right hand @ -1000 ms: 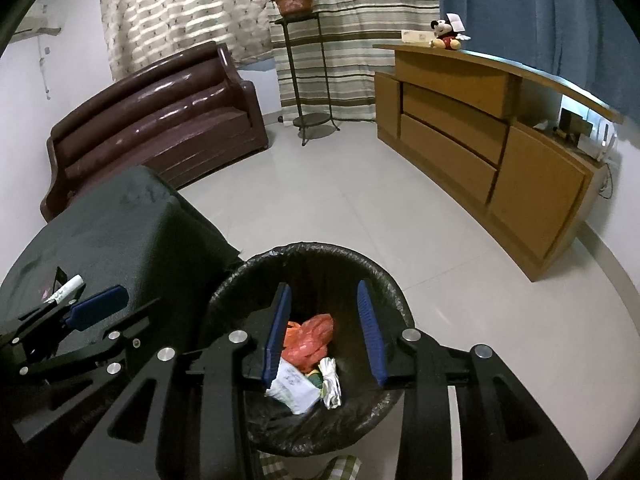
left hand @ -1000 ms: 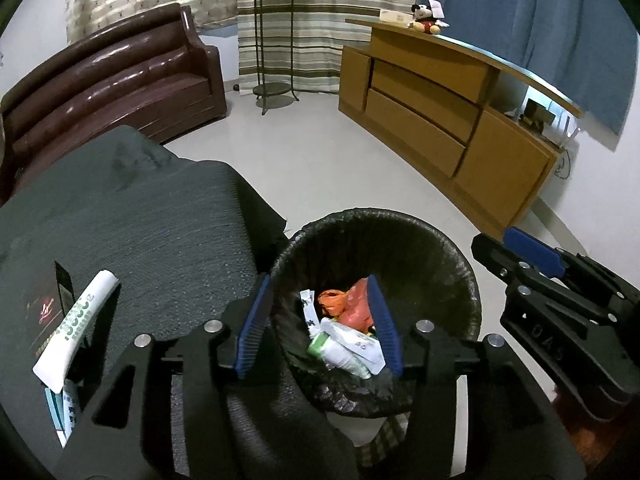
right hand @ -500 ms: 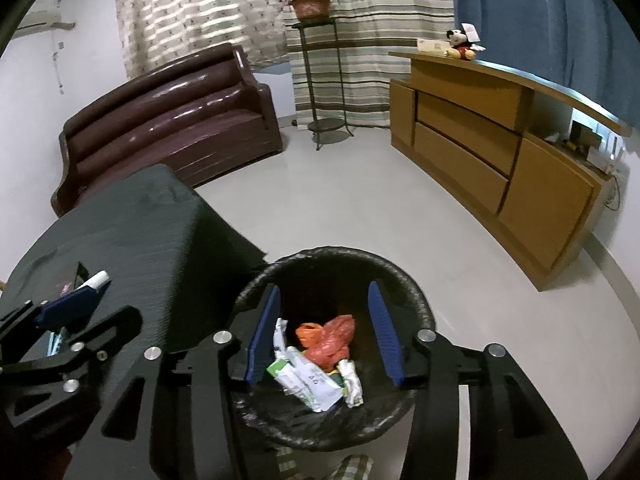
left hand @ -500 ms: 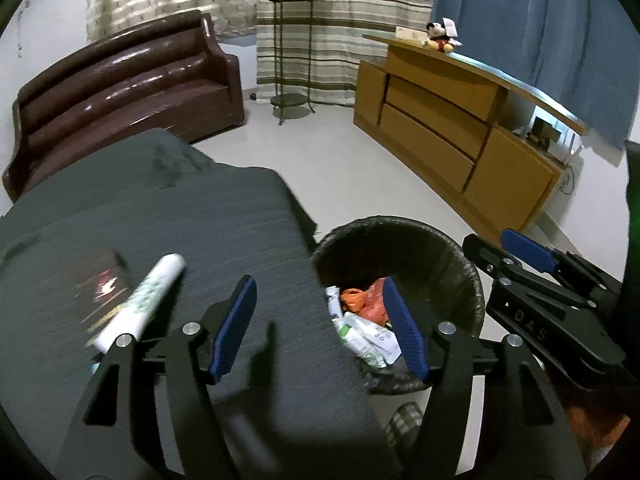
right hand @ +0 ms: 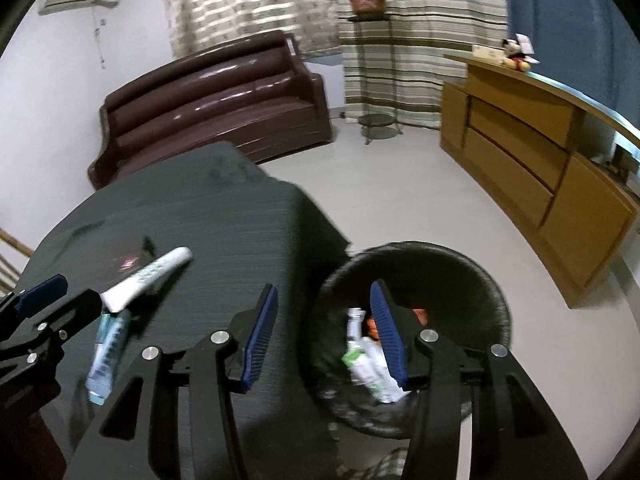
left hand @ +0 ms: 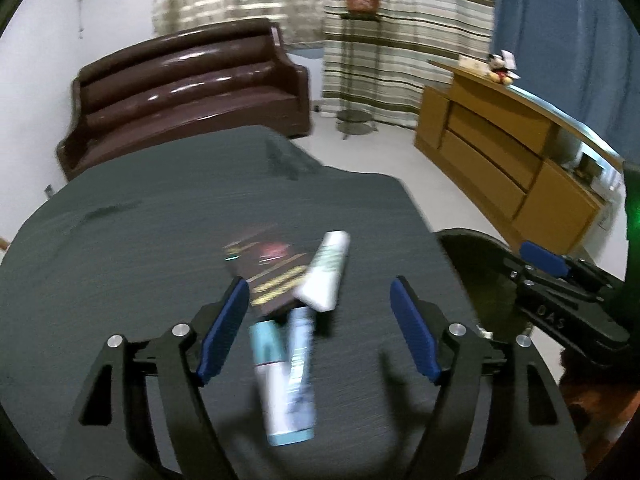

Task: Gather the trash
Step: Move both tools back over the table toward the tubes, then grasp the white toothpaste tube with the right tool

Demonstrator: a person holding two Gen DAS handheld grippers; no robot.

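On the dark cloth-covered table (left hand: 160, 240) lie a white tube (left hand: 326, 272), a dark printed packet (left hand: 272, 276) and two pale blue tubes (left hand: 284, 372). My left gripper (left hand: 320, 330) hovers over them. Its jaws are opening and touch nothing, with the blue tubes below the gap. My right gripper (right hand: 325, 334) is open and empty, straddling the table edge and the black-lined bin (right hand: 460, 264). White wrappers (right hand: 364, 364) and an orange bag (right hand: 418, 314) lie in the bin. The white tube (right hand: 148, 276) and my left gripper (right hand: 60, 300) show at the left of the right wrist view.
A brown leather sofa (left hand: 188, 92) stands behind the table. A plant stand (left hand: 360, 60) is by the striped curtains. A wooden counter (left hand: 512, 152) with a plush toy (left hand: 500, 68) runs along the right. Pale floor (right hand: 400, 192) lies between them.
My left gripper swung left from over the bin to over the items on the table, and its jaws widened. My right gripper also shifted left toward the table edge and opened somewhat.
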